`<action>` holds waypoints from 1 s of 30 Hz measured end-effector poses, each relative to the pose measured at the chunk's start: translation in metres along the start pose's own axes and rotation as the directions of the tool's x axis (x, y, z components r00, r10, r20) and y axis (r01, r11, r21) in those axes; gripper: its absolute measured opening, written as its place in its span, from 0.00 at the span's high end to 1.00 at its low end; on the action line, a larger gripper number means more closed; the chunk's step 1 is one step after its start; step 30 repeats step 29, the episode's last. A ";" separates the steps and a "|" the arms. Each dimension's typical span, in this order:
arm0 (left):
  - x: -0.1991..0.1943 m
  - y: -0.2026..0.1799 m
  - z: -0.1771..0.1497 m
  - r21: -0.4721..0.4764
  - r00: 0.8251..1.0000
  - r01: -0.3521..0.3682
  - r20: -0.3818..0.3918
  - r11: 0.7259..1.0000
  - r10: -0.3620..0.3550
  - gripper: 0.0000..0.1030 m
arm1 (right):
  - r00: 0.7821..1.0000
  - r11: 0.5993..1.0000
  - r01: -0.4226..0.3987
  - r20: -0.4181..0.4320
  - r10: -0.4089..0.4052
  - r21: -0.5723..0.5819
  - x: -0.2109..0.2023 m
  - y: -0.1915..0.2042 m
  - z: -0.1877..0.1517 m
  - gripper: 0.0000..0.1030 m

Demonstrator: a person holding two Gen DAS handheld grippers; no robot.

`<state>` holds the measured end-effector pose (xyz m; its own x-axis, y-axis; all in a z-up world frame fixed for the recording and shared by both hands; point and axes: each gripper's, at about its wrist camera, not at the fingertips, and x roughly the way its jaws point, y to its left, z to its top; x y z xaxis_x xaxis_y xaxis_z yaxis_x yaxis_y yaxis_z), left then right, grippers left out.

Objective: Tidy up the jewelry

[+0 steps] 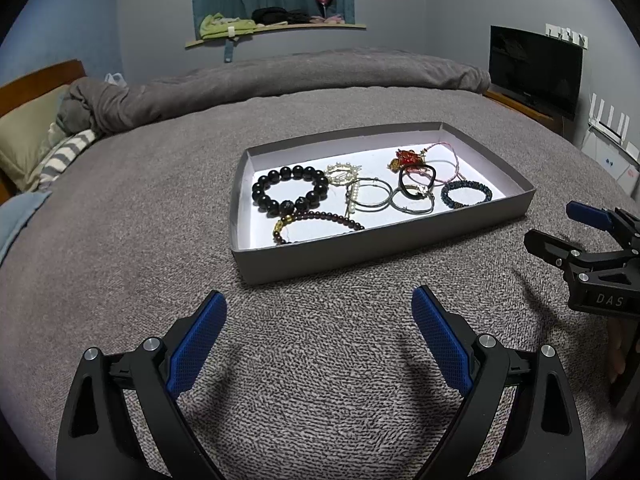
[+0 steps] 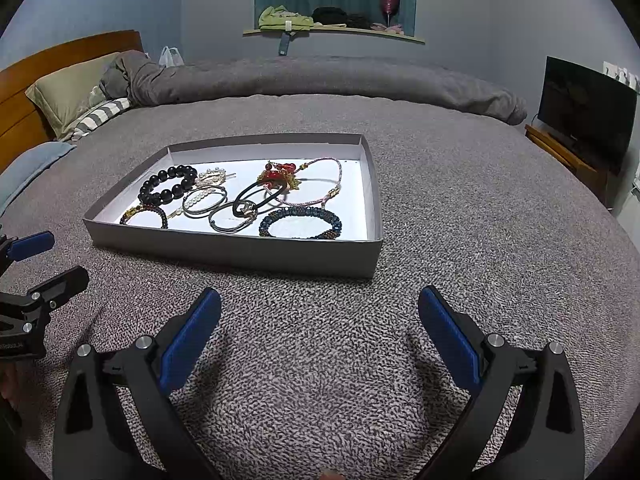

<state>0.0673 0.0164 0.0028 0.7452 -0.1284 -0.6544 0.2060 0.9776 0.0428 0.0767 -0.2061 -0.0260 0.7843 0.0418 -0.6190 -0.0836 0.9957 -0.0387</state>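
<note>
Since every bracelet and hoop already lies in the grey tray on the bed, both tongs, left and right, hover apart and empty; little seems left.

left wrist: low over bed, faces window, tray near, ahead-right
right wrist: same, tray ahead-left
shared: tray, bed
</note>
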 end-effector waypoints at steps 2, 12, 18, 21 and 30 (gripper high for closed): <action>0.000 0.000 0.000 0.001 1.000 0.000 0.000 1.000 0.000 0.08 | 1.000 1.000 0.000 0.000 0.000 0.000 0.000 0.000 0.000 0.05; 0.000 0.000 0.000 0.003 1.000 -0.015 0.010 1.000 0.015 0.08 | 1.000 1.000 0.000 -0.001 0.000 -0.002 0.000 0.000 0.000 0.05; 0.003 0.000 -0.001 0.014 1.000 -0.013 0.007 1.000 0.013 0.08 | 1.000 1.000 0.000 0.000 0.000 0.000 0.000 0.000 0.000 0.05; 0.006 0.000 -0.002 0.014 1.000 -0.021 -0.008 1.000 0.021 0.08 | 1.000 1.000 -0.001 -0.001 0.001 0.001 0.000 0.000 0.000 0.05; 0.007 0.002 -0.001 -0.005 1.000 -0.015 -0.020 1.000 0.015 0.07 | 1.000 1.000 0.004 -0.005 -0.004 -0.003 0.001 0.000 0.000 0.05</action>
